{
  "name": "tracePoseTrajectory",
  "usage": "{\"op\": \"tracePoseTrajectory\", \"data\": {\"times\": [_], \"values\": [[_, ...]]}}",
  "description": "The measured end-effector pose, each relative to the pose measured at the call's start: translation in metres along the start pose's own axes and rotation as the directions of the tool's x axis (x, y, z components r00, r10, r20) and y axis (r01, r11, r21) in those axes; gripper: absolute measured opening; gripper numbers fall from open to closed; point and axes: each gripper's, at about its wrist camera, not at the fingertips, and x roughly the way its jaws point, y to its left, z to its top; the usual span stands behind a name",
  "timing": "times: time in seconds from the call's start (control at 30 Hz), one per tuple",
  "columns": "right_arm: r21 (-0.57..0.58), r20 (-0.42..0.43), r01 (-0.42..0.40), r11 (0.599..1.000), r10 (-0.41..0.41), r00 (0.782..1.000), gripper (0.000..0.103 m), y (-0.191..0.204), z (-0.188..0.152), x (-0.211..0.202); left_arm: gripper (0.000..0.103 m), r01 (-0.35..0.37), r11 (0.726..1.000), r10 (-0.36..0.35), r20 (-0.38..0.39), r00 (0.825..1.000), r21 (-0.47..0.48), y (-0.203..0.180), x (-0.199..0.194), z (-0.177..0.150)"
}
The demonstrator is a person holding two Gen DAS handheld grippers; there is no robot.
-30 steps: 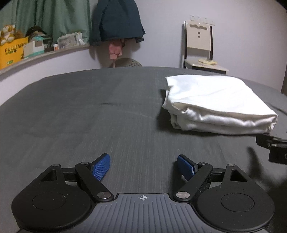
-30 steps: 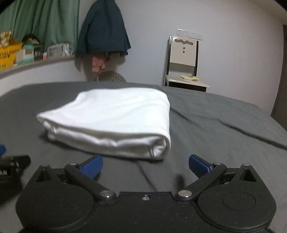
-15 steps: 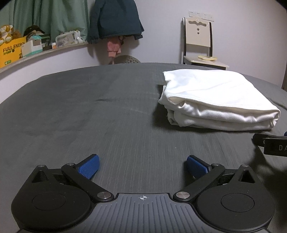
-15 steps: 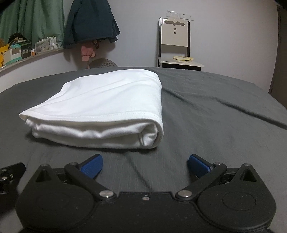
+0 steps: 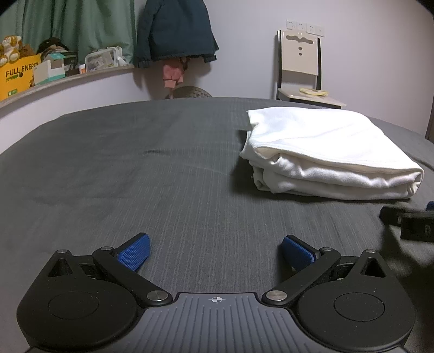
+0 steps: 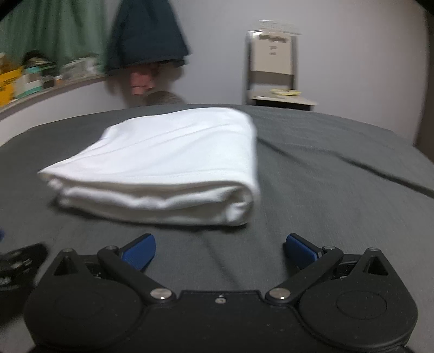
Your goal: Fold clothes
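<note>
1. Left wrist view: the left gripper (image 5: 215, 251) fills the bottom of the frame with its jaws spread wide and only bare sheet between the blue pads (image 5: 134, 252).
2. The folded white garment (image 5: 328, 154) lies at centre right on the dark grey bed sheet (image 5: 135, 168), well apart from this gripper, its layered edges facing the camera (the stack looks tidy).
3. At the right edge, below the garment, a black piece of the right gripper (image 5: 409, 222) juts into the frame, just clear of the cloth.
4. In the upper left a shelf (image 5: 67, 81) carries a yellow box (image 5: 16, 76), soft toys and small containers, with a green curtain (image 5: 73, 24) behind.
5. A dark jacket (image 5: 176, 30) hangs at top centre, and a pale chair (image 5: 301, 62) stands against the wall at upper right.
6. Right wrist view (this picture is blurred): the right gripper (image 6: 219, 251) sits along the bottom, jaws apart and holding nothing.
7. The white garment (image 6: 173, 163) lies in the middle of the frame, just beyond the pads (image 6: 301, 249) without touching them, its rounded fold on the right.
8. A black part of the left gripper (image 6: 19, 263) shows at the lower left edge.
9. The sheet (image 6: 339, 190) has a long crease running across the right half of the frame.
</note>
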Motion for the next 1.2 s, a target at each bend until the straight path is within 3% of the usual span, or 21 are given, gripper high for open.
{"op": "tracePoseTrajectory", "data": {"times": [0.1,1.2], "values": [[-0.042,-0.001,-0.003,0.999,0.003,1.000,0.103,0.0071,-0.0009,-0.0011,0.103,0.000,1.000,0.000,-0.001,1.000,0.000,-0.0003,0.0002,-0.0001],[-0.021,0.010,-0.014,1.000,0.014,1.000,0.103,0.0060,-0.0048,-0.0008,0.103,-0.003,1.000,0.003,-0.005,1.000,-0.006,-0.0033,0.0019,0.0007]]}}
